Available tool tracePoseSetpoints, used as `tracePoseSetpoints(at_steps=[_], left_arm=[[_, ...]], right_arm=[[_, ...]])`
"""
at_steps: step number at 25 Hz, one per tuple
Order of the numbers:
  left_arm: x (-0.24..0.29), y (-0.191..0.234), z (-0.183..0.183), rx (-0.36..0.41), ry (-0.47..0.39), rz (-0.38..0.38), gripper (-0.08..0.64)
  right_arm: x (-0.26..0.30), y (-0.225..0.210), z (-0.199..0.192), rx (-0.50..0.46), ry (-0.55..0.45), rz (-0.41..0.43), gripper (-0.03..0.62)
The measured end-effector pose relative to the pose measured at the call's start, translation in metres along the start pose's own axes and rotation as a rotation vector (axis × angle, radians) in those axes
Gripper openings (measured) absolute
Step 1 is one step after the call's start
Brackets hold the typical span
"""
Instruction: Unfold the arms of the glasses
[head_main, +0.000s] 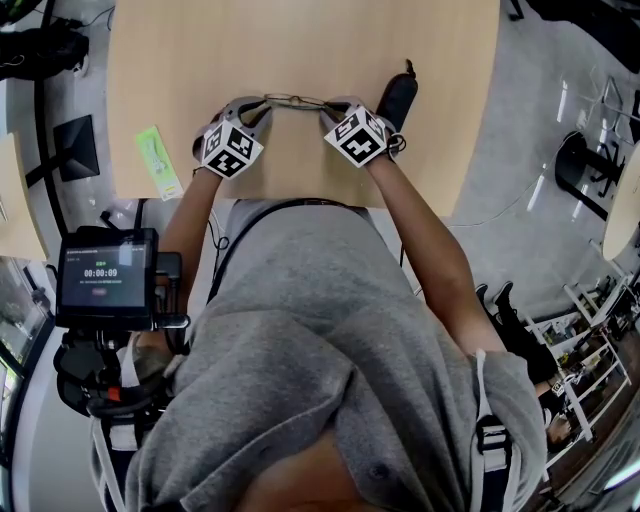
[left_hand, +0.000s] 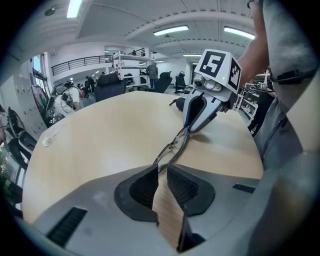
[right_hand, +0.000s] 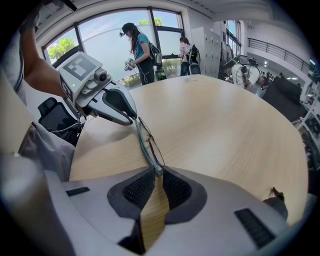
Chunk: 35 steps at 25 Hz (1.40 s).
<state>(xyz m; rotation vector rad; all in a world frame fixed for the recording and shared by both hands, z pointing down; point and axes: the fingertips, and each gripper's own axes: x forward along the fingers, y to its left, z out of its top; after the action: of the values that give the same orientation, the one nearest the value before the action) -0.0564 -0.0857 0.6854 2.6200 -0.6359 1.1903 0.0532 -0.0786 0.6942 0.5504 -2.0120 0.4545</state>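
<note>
At my far left, off the table, a small screen (head_main: 103, 275) sits on a rig by my hip with a timer lit on it. On the pale wooden table (head_main: 300, 45) itself, a green packet (head_main: 160, 162) lies flat near the left edge, well apart from everything else. Next comes my left gripper (head_main: 260, 105), low over the table close to the near edge and pointing inward to the right. In the left gripper view its two fingers are pressed together at the tips on one end of the glasses (head_main: 295, 101), with only the thin metal between them. The glasses run straight across from this gripper to the other one, a slim wire frame (left_hand: 172, 147) over the wood. I cannot tell whether they touch the table or hang just above it, or how the arms lie. My right gripper (head_main: 335, 108) faces the left one from the other side, and in the right gripper view its fingers are likewise closed at the tips on the opposite end of the frame (right_hand: 149, 145). Just beyond the right gripper, a dark case (head_main: 397, 97) lies on the table near the right edge, apart from the glasses.
</note>
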Motion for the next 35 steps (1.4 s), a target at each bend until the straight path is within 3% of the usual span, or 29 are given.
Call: tracePoseSetpoints(at_steps=[20, 28, 35], left_arm=[[0.006, -0.008, 0.001, 0.016, 0.011, -0.039, 0.034], [0.004, -0.016, 0.0, -0.121, -0.009, -0.087, 0.031], [0.006, -0.017, 0.002, -0.112, -0.001, -0.065, 0.029]], right_arm=[[0.0, -0.004, 0.0, 0.009, 0.007, -0.009, 0.048], [-0.001, -0.006, -0.001, 0.009, 0.015, -0.012, 0.048], [-0.003, -0.005, 0.001, 0.008, 0.012, -0.02, 0.048]])
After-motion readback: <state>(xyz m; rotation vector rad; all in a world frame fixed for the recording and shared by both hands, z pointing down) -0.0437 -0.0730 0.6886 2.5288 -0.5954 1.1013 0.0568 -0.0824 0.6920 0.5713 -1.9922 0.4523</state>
